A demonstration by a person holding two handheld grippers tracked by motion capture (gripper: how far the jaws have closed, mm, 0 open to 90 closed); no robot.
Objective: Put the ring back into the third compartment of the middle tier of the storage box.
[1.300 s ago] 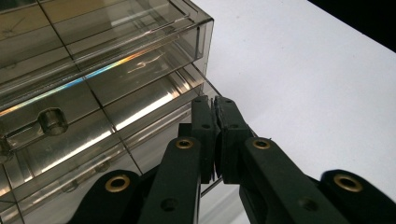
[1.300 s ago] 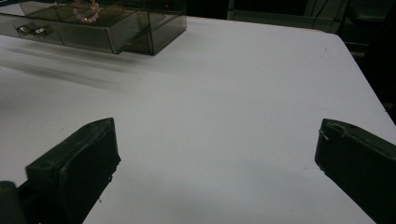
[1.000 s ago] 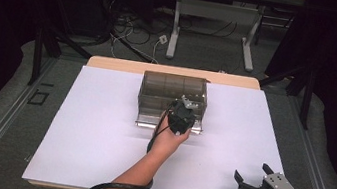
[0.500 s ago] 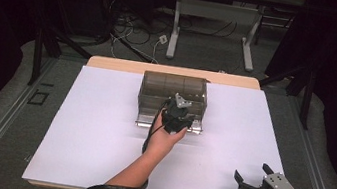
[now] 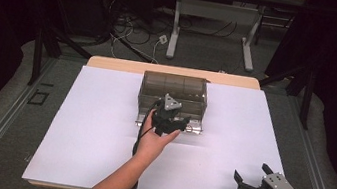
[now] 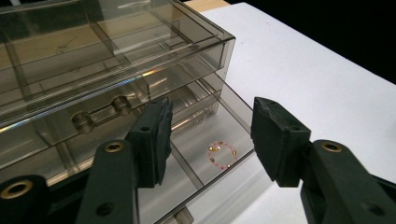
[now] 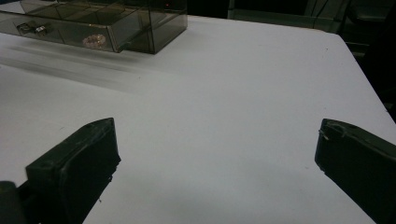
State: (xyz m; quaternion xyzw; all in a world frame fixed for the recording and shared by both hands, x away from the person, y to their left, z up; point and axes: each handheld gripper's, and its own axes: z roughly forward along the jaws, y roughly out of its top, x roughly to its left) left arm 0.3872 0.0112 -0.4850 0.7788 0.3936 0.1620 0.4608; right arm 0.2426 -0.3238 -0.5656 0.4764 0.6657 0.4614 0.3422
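A smoky clear drawer box (image 5: 174, 93) stands at the back middle of the white table. Its lower drawer (image 6: 201, 140) is pulled out, and a pink bead bracelet (image 6: 222, 154) lies in the right-hand compartment. My left gripper (image 5: 174, 122) is held over the drawer's front. In the left gripper view the left gripper (image 6: 212, 126) is open, with the bracelet seen below, between its jaws, and nothing held. My right gripper (image 5: 250, 173) rests open near the table's front right corner. The right gripper view shows the box (image 7: 140, 23) and the bracelet (image 7: 95, 41) far off.
White sheet (image 5: 100, 130) covers the tabletop, with bare surface left and right of the box. Upper drawer (image 6: 93, 116) of the box is closed and has a round-ended handle. Beyond the table stand desk legs (image 5: 176, 30) and floor cables (image 5: 130, 33).
My left hand and gripper have shifted a little to the left and toward the person at the drawer's front. The right gripper has stayed still.
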